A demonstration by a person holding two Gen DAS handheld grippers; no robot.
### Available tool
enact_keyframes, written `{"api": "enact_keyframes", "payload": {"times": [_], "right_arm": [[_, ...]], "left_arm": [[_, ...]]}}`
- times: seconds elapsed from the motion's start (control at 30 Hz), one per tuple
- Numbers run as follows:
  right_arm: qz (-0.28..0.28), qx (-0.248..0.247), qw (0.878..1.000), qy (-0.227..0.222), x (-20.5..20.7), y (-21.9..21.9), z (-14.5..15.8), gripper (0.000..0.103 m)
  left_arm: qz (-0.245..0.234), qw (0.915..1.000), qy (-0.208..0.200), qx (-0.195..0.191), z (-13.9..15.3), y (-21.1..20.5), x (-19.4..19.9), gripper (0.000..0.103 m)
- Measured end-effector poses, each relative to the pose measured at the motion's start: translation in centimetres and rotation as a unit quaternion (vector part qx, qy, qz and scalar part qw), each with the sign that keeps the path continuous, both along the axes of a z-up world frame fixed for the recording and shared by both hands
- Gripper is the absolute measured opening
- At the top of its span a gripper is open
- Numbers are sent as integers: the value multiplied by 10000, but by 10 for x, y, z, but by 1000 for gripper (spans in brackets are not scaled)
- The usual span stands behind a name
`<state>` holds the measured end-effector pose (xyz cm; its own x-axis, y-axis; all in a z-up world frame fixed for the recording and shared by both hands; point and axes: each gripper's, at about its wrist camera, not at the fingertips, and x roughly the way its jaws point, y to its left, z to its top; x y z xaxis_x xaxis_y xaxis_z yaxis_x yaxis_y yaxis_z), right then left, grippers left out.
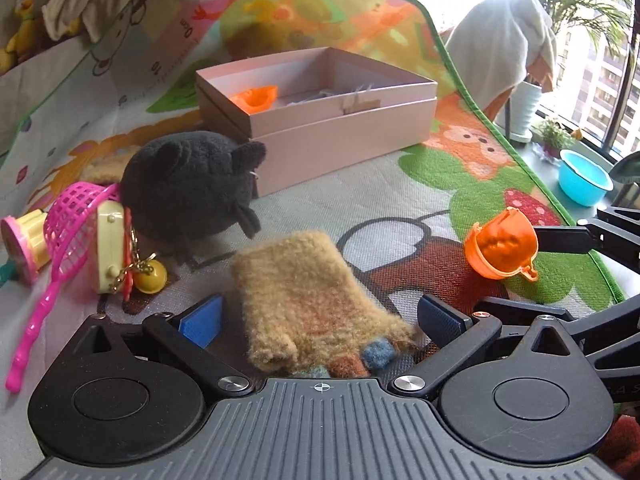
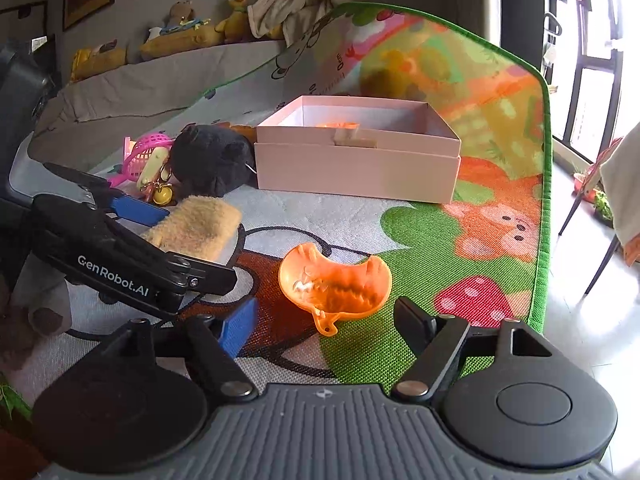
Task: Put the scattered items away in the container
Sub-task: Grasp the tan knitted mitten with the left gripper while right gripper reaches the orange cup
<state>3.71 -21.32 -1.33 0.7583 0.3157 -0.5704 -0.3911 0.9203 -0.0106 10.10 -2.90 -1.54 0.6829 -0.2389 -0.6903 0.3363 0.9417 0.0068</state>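
A tan fuzzy mitten (image 1: 304,292) lies flat on the play mat, between the blue pads of my left gripper (image 1: 320,320), which is open and does not press on it. An orange toy mould (image 2: 334,280) rests on the mat just ahead of my right gripper (image 2: 326,322), open with its fingers clear of the mould. In the left wrist view the orange mould (image 1: 500,244) sits beside one of the right gripper's fingers (image 1: 560,239). The pink box (image 1: 340,136) stands further back with another orange mould (image 1: 256,98) inside. A black plush (image 1: 192,192) leans by the box.
Left of the plush lie a pink net scoop (image 1: 72,220), a cream toy (image 1: 108,248) and a yellow bell on a chain (image 1: 150,276). Past the mat's green edge (image 1: 532,168) stand a blue bowl (image 1: 584,178) and a cloth-draped chair (image 1: 504,40).
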Motion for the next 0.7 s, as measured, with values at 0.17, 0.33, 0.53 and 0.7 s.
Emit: {"api": "enact_keyframes", "payload": {"times": [0.17,0.33,0.53,0.7], "right_arm": [[15,-18,10000,95,3,1,0,85],[100,26,9992,395,11,0,-2,96],[248,-34,9983,535,14,3,-2,103],[286,-65,9978,601,16,3,-1,103]], "left_arm": [[49,10000,-23,49,0,6,-2,103],[100,9993,-128,341,3,24,-14,103],[481,9958,-328,713,9,58,-22,103],[96,9998,-157,6,14,59,-14,103]]}}
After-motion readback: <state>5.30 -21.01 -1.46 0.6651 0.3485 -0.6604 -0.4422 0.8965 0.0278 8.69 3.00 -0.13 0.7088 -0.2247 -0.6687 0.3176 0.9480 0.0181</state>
